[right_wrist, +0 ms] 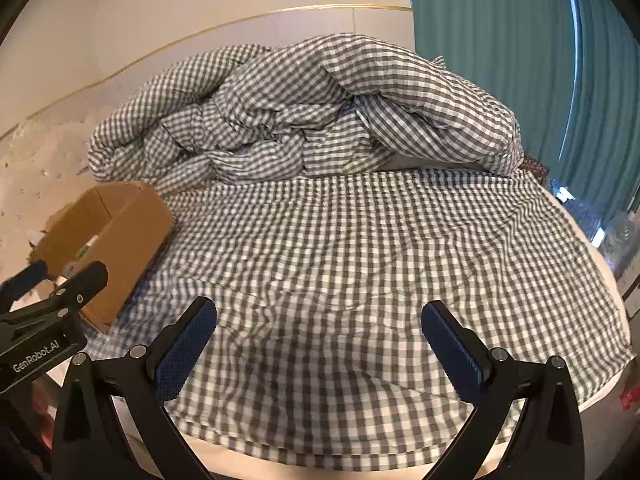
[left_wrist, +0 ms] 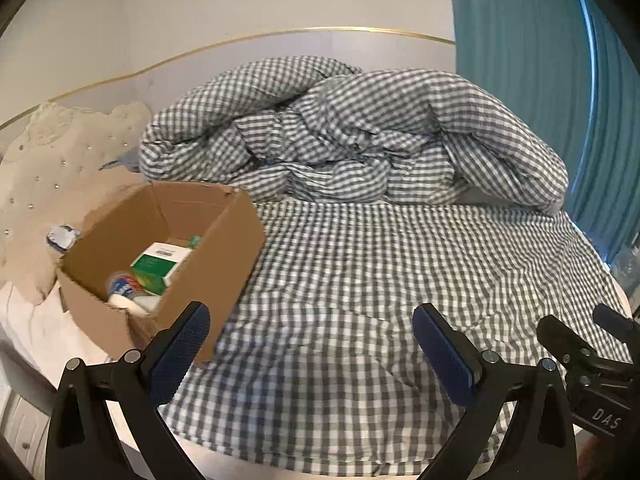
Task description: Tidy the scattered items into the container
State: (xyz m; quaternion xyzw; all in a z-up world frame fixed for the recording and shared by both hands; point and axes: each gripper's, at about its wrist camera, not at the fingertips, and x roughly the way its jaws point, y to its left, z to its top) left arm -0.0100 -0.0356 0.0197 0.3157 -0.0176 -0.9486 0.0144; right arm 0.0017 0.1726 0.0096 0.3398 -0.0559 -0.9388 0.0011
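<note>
The cardboard box (left_wrist: 160, 264) sits open on the left side of the bed (left_wrist: 360, 280), resting on the checked sheet (left_wrist: 380, 264) close to the bed's edge. Inside it lie a green and white carton (left_wrist: 162, 262), a round container with a red and blue label (left_wrist: 122, 284) and something white at the near wall, all packed toward the box's near left corner. From the right wrist view the same box (right_wrist: 120, 236) appears farther off to the left, with only a sliver of its contents showing.

The left gripper (left_wrist: 312, 344) hovers above the sheet just right of the box, its blue-padded fingers (left_wrist: 180, 352) spread wide with nothing between them; the left finger overlaps the box's near corner in the view. The right gripper (right_wrist: 320, 340) hangs over the middle of the sheet, its fingers (right_wrist: 452, 348) likewise spread apart and holding nothing.

Behind the flat sheet, a bunched gingham duvet (left_wrist: 352, 136) is piled against the headboard wall. A beige studded cushion (left_wrist: 52, 168) lies left of the box, and a teal curtain (left_wrist: 520, 80) hangs at the right.
</note>
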